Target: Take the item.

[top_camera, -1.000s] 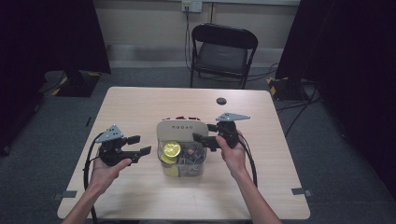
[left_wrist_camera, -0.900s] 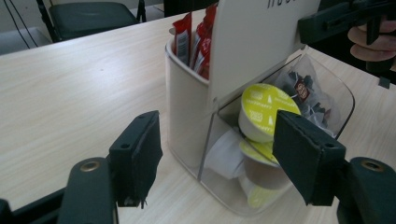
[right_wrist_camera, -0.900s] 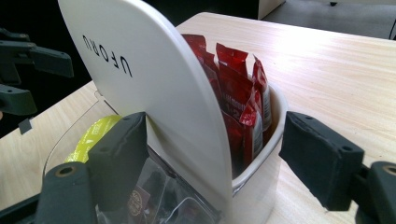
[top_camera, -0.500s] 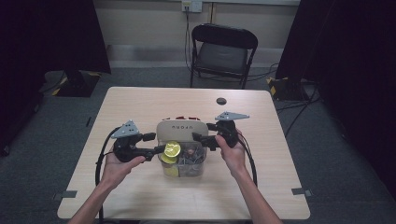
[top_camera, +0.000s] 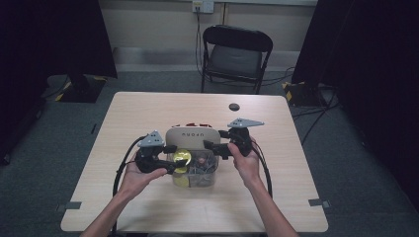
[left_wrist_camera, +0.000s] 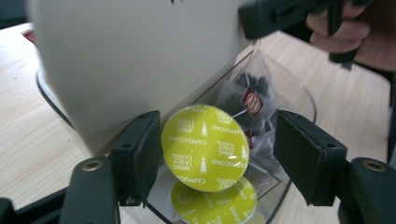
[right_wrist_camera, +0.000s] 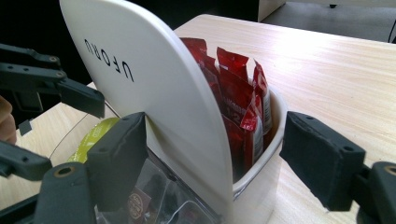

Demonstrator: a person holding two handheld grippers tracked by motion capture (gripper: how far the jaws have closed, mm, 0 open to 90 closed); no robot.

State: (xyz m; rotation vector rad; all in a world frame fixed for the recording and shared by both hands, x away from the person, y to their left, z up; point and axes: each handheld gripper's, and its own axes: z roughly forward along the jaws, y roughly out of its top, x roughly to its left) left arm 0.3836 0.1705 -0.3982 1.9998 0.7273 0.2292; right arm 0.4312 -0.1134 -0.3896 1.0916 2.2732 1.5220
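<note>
The left claw [left_wrist_camera: 212, 154] has just been opening, with a green pod [left_wrist_camera: 204, 147] between its pads, one pad touching it. The pod sits over the clear tub [top_camera: 210, 175] on the desk [top_camera: 148, 108]. The right claw [right_wrist_camera: 215, 158] is wide around the white box [right_wrist_camera: 140, 79].

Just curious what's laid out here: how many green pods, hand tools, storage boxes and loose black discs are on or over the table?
Green pods: 2, upper pod and lower pod
Hand tools: 2, left tool, its jaws just opened wider around the upper pod, and right tool
Storage box: 1
Black disc: 1
Total: 6
</note>
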